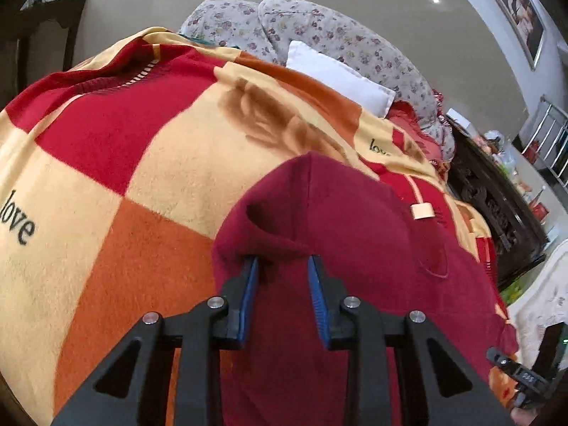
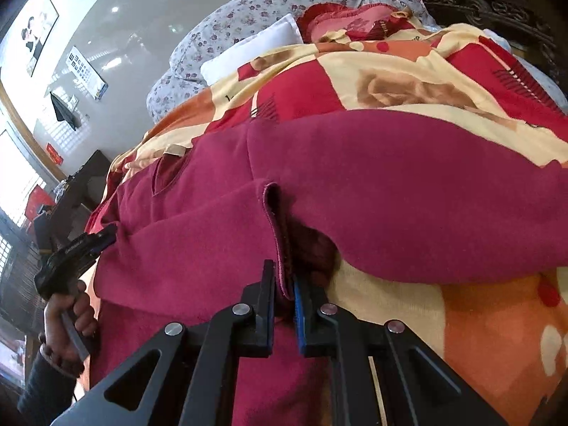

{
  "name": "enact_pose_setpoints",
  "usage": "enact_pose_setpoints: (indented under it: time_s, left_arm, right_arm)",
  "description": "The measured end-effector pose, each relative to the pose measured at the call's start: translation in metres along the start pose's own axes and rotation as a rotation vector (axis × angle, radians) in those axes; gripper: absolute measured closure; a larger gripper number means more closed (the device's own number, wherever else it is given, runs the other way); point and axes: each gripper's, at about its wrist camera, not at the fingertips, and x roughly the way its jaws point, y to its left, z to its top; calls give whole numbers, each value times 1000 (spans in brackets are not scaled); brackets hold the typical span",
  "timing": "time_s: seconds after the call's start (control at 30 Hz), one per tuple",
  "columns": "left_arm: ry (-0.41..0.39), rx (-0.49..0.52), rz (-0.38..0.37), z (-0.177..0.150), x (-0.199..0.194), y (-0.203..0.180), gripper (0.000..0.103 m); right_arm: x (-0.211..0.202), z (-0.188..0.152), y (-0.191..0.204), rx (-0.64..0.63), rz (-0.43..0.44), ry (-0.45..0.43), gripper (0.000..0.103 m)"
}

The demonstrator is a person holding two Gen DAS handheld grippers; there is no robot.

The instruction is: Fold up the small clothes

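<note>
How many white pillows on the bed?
1. The white pillow lies at the far end of the checked blanket, against the floral quilt. Others may be hidden under bedding.

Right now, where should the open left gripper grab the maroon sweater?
Grip the raised fold of the maroon sweater directly ahead of the left gripper, coming straight forward from the near edge. That ridge stands up off the blanket, so both fingers can straddle it.
</note>
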Motion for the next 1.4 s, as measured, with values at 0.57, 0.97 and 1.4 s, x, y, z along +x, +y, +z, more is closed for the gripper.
enact_pose_setpoints:
  time_s: [0.57,0.97,1.4]
  left_arm:
    - [-4,-160,2,-8,0,13,52]
    - [-91,-136,32,-28,-6,9,29]
    - [-108,-149,38,-33,-11,12,29]
  right_arm:
    - [-27,-11,6,-15,-31,-48,92]
    - [-1,59,27,-147,-9,43,83]
    - [-13,63,17,-134,-2,5,96]
